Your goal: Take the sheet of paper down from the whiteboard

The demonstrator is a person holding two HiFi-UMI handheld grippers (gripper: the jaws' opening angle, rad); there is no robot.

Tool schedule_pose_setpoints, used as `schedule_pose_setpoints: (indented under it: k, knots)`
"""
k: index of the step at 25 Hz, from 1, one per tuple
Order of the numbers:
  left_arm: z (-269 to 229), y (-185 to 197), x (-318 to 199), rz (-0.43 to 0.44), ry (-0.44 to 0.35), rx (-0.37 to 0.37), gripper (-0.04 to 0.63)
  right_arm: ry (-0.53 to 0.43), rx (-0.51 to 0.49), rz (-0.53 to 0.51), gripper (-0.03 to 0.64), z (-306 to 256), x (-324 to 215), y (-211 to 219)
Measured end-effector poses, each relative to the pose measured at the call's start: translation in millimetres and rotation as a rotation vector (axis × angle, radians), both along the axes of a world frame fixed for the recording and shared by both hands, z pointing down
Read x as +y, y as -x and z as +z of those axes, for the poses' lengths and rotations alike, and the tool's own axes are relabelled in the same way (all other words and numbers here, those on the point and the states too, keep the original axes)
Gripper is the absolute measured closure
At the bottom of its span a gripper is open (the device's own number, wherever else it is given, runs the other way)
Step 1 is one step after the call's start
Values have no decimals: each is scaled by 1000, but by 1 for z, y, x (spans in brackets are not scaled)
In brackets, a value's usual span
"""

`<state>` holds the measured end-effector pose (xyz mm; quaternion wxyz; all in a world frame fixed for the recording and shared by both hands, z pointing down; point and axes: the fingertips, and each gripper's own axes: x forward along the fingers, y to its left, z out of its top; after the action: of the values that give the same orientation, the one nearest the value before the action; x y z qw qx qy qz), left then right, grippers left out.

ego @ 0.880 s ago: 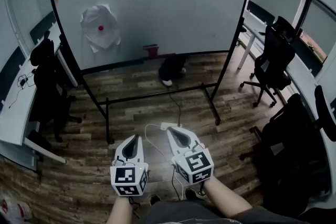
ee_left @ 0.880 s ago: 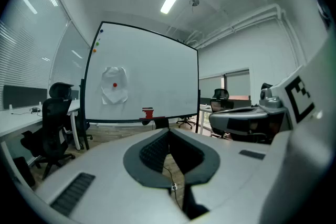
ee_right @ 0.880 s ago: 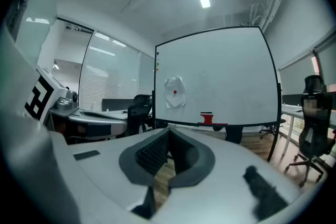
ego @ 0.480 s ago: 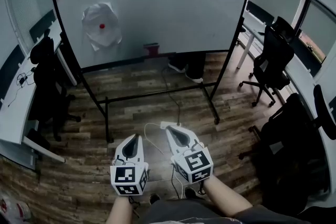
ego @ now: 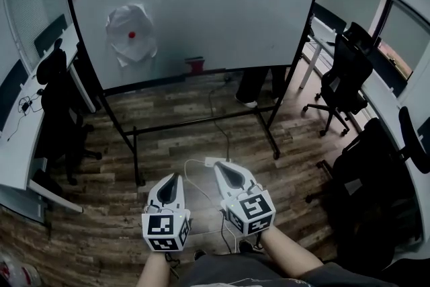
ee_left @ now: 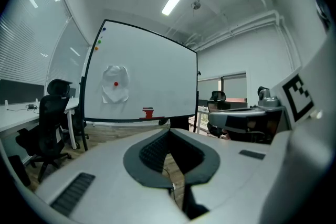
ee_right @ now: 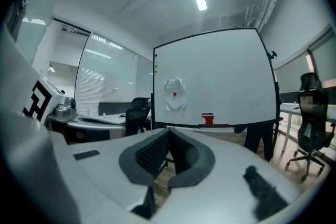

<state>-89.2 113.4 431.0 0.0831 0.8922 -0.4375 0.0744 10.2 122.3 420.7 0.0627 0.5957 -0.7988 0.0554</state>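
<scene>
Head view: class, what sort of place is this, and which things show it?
Probably an office: a freestanding whiteboard holding a crumpled sheet of paper, black swivel chairs and long white desks at the sides.

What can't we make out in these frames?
Person behind the whiteboard: head view shows only legs, the board hides the rest.
Sheet of paper: crumpled, any print too small to read in all views.
Red object on the board's ledge: too small to identify.

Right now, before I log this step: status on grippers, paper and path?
Left gripper shut, empty. Right gripper shut, empty. Crumpled paper on whiteboard under red magnet, far ahead. Cable on floor between.
</scene>
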Motion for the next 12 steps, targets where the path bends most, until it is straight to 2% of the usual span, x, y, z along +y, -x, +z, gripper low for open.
schedule_pose_setpoints:
  k: [7, 12]
  knots:
    - [7, 13, -13, 27, 14, 2, 581, 17, 13, 14, 594, 9, -2, 15]
    - [11, 1, -25, 10, 20, -9, 581, 16, 10, -17, 594, 17, -17, 5]
